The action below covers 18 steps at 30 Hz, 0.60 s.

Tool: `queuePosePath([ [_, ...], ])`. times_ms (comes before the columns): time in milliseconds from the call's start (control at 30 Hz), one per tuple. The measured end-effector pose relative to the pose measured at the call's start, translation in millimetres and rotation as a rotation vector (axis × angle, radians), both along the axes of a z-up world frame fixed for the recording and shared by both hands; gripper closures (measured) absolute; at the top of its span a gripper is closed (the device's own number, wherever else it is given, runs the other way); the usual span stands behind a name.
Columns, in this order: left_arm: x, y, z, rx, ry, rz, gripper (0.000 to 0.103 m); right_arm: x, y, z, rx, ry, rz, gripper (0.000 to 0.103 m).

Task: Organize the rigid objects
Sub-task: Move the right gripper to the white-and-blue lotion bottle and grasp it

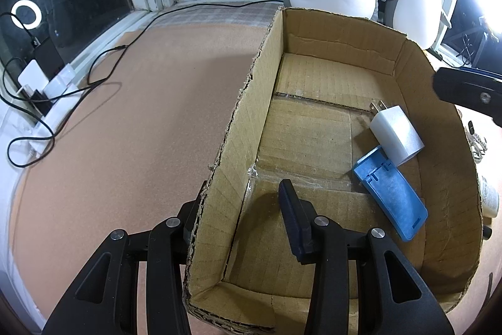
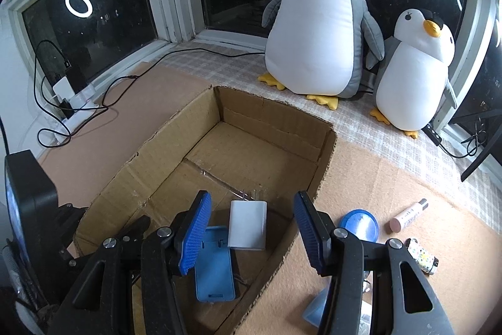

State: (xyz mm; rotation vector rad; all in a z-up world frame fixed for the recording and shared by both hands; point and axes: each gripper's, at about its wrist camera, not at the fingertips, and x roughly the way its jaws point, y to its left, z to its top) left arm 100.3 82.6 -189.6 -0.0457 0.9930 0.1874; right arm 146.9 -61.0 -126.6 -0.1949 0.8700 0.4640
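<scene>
A white plug-in charger (image 2: 248, 225) lies flat inside the open cardboard box (image 2: 175, 146), prongs pointing to the far wall, with its near end resting on a blue plastic stand (image 2: 215, 264) that lies beside the box's right wall. Both are judged stiff, light and smooth; the charger would best be taken across its flat sides, clear of the prongs, and the stand across its long edges, where a slip is least likely.

The right gripper (image 2: 251, 228) hovers just above these two, its jaws spread and holding nothing. The left gripper (image 1: 240, 209) straddles the box's left wall near the front corner; its jaws are clenched on that wall, and the box appears to be steadied by them.

On the brown surface (image 2: 392, 178) right of the box, more items wait: a round blue lid (image 2: 360, 223), a pink tube (image 2: 408, 215) and a patterned lighter (image 2: 423, 256). The tube is round and may roll; a grip across its middle is advised. Two plush penguins (image 2: 317, 30) stand at the far window.
</scene>
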Motion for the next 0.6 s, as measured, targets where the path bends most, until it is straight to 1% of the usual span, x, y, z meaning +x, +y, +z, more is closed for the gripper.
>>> queuePosePath([
  [167, 0.3, -0.6, 0.0, 0.002, 0.0, -0.002, 0.062, -9.1, -8.1, 4.1, -0.002, 0.003, 0.017, 0.052],
  [233, -0.1, -0.8, -0.2, 0.003, -0.001, -0.002, 0.062, -14.5, -16.1, 4.0, 0.02, 0.016, 0.046, 0.052],
  [367, -0.5, -0.9, -0.2, 0.004, -0.001, -0.003, 0.062, -25.7, -38.4, 0.9, 0.038, 0.027, 0.06, 0.052],
  [467, -0.7, -1.3, 0.2, 0.005, -0.001, -0.005, 0.062, -32.4, -61.1, -3.0, 0.058, 0.053, 0.062, 0.052],
  [600, -0.7, -1.4, 0.4, 0.008, -0.002, -0.002, 0.062, -43.4, -91.3, -7.1, 0.032, 0.057, 0.064, 0.052],
])
